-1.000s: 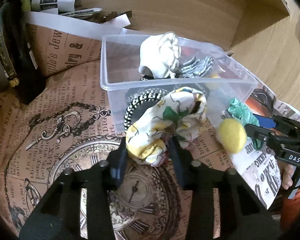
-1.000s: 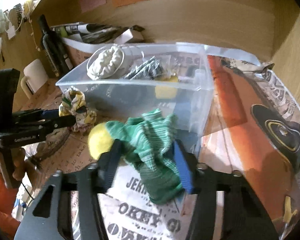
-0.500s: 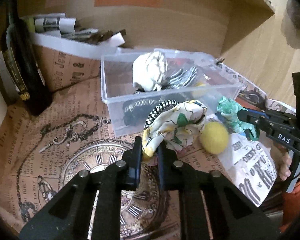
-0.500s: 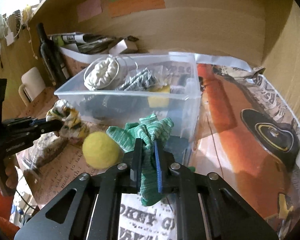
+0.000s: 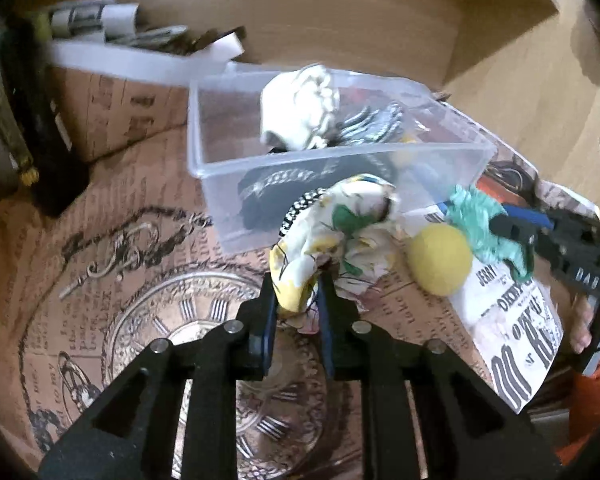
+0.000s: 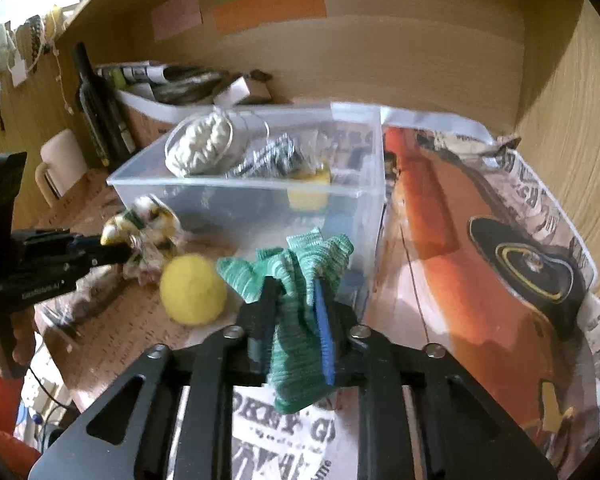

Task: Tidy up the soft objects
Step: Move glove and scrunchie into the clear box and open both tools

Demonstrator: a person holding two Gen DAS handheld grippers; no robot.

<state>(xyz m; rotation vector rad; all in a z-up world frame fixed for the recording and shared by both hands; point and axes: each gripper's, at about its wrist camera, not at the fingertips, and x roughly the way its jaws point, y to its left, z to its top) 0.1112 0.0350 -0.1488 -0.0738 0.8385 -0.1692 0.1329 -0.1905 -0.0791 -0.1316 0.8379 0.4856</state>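
While each tool grips cloth, left tool (image 5: 296, 292) the scrunchie (image 5: 340, 232), right tool (image 6: 296, 308) the sock (image 6: 300, 280); lift both clear above the box (image 6: 260, 200) rim ahead before releasing.

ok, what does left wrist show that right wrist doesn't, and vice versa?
Left wrist only: the clock print on the brown paper, and the left gripper from behind, jaws shut on the floral scrunchie.

Right wrist only: the coloured notes on the back wall, the white mug, the orange car print, and the right gripper shut on the green cloth.

Both: the clear bin holding the white scrunchie, the yellow ball, the dark bottle.
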